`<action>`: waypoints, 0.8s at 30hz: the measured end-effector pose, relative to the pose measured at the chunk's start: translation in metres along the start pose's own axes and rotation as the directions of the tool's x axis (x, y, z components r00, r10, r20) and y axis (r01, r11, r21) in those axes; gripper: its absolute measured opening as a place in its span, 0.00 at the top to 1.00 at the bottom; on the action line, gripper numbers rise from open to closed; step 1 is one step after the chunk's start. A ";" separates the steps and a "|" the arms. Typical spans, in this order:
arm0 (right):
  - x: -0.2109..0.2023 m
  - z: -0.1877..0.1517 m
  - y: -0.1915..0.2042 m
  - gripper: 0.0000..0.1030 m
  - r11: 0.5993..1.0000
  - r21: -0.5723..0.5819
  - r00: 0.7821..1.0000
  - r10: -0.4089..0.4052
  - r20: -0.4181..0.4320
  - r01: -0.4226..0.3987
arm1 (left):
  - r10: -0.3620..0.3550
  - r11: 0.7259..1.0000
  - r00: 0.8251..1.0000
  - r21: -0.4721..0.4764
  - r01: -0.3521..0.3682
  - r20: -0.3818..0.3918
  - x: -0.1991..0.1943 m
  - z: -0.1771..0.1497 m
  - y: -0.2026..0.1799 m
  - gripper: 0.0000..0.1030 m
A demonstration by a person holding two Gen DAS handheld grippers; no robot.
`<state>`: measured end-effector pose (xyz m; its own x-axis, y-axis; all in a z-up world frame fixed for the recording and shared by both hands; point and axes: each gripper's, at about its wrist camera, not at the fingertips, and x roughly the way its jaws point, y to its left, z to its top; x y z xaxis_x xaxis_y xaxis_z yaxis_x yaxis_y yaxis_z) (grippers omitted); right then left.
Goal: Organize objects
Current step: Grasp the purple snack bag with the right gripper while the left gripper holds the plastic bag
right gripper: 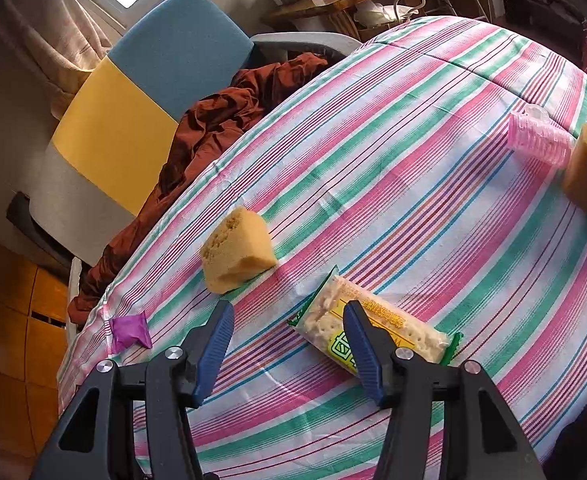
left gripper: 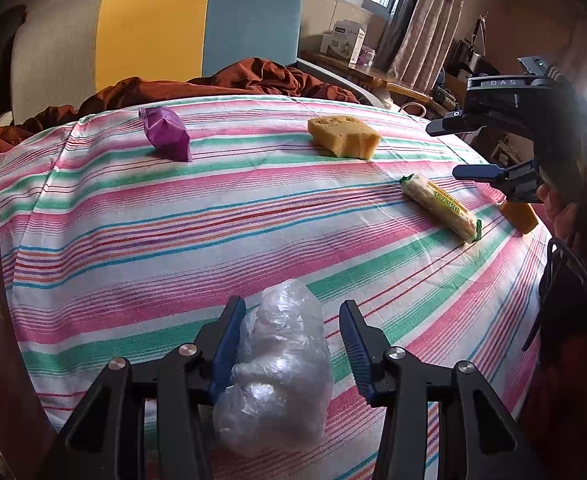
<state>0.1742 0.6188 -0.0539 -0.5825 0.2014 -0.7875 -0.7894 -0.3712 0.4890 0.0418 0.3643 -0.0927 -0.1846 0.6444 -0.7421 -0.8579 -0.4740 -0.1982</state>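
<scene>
Plastic bag (left gripper: 277,368): light, crinkly, slippery; pinch mid-bulge. Left gripper (left gripper: 289,344) jaws apart around it; right gripper (right gripper: 289,344) jaws apart, empty.

On the worktop (left gripper: 173,216), a plastic bag (left gripper: 277,368) lies near. A snack packet (left gripper: 165,132) lies far left. A sponge (left gripper: 343,136) lies far right, with a cracker pack (left gripper: 439,206) nearer, to its right. A chair (left gripper: 153,36) stands behind the worktop.
</scene>
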 end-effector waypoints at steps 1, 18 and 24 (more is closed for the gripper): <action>0.000 0.000 0.001 0.44 1.000 -0.002 1.000 -0.002 -0.002 0.002 | 0.015 1.000 1.000 0.012 -0.015 0.002 -0.002 -0.002 -0.002 0.56; 0.058 -0.053 0.109 0.44 0.870 -0.403 0.911 0.112 -0.396 -0.282 | 0.088 0.992 0.995 0.084 -0.091 0.043 -0.004 -0.013 -0.008 0.67; 0.089 -0.043 0.181 0.28 0.794 -0.470 0.859 0.122 -0.497 -0.385 | 0.067 0.995 0.996 0.068 -0.071 0.051 -0.003 -0.013 -0.005 0.67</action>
<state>-0.0124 0.5306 -0.0511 -0.5006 -0.3228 -0.8033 -0.3115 -0.7986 0.5150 0.0529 0.3567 -0.0984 -0.2664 0.6409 -0.7199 -0.8734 -0.4764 -0.1009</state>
